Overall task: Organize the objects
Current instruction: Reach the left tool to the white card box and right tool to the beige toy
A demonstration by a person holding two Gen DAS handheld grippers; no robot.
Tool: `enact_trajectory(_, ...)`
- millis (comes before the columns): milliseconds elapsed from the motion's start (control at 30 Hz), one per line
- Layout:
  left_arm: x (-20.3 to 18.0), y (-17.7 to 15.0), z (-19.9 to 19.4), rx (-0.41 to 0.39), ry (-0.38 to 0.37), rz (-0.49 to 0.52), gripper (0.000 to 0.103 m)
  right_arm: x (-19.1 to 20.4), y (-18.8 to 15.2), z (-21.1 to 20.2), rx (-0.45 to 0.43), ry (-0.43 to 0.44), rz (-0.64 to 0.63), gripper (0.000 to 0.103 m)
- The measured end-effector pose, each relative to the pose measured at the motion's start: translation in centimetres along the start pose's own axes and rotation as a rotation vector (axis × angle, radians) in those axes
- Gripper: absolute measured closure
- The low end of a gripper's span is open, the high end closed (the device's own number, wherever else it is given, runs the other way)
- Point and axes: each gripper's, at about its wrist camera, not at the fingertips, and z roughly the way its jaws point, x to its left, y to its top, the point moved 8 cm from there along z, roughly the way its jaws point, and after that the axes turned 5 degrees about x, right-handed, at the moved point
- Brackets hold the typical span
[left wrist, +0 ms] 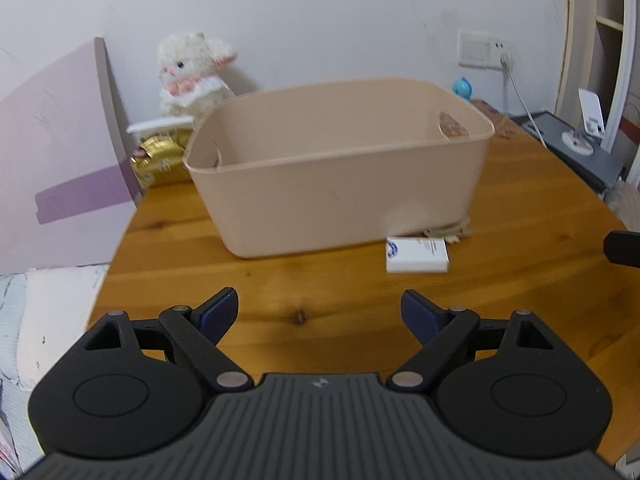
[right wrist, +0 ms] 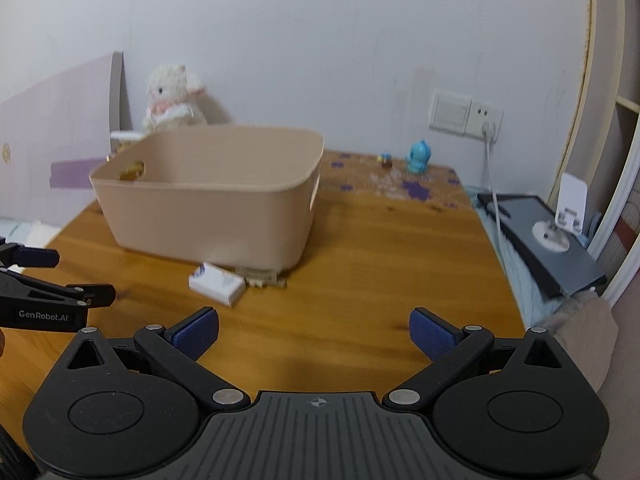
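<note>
A beige plastic bin [left wrist: 340, 184] stands on the wooden table [left wrist: 280, 280]; it also shows in the right wrist view [right wrist: 208, 208]. A small white box [left wrist: 416, 255] lies in front of the bin's near right corner, also seen in the right wrist view [right wrist: 217, 283]. A small tan object [right wrist: 262, 278] lies beside it against the bin. My left gripper [left wrist: 318, 314] is open and empty, above the table in front of the bin. My right gripper [right wrist: 314, 334] is open and empty, nearer than the box. The left gripper [right wrist: 60, 284] shows at the left edge of the right wrist view.
A white plush toy [left wrist: 192, 72] and a gold packet [left wrist: 160, 160] sit behind the bin's left side. A blue figurine [right wrist: 418, 158] stands on a patterned cloth [right wrist: 400, 184] at the back. A dark tablet [right wrist: 548, 240] with a white stand lies right of the table.
</note>
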Motion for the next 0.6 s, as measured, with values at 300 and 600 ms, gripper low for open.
enact_trajectory(300, -2.1, -1.7, 4.1, 0.087, -0.024, 0.003, 0.014, -0.2, -1.2, 4.7, 0.081, -0.018, -0.030, 0.000)
enact_trajectory(600, -3.6, -1.0, 7.6, 0.113, -0.066, -0.006, 0.014, -0.5, -1.7, 8.8, 0.136, -0.023, -0.040, 0.000)
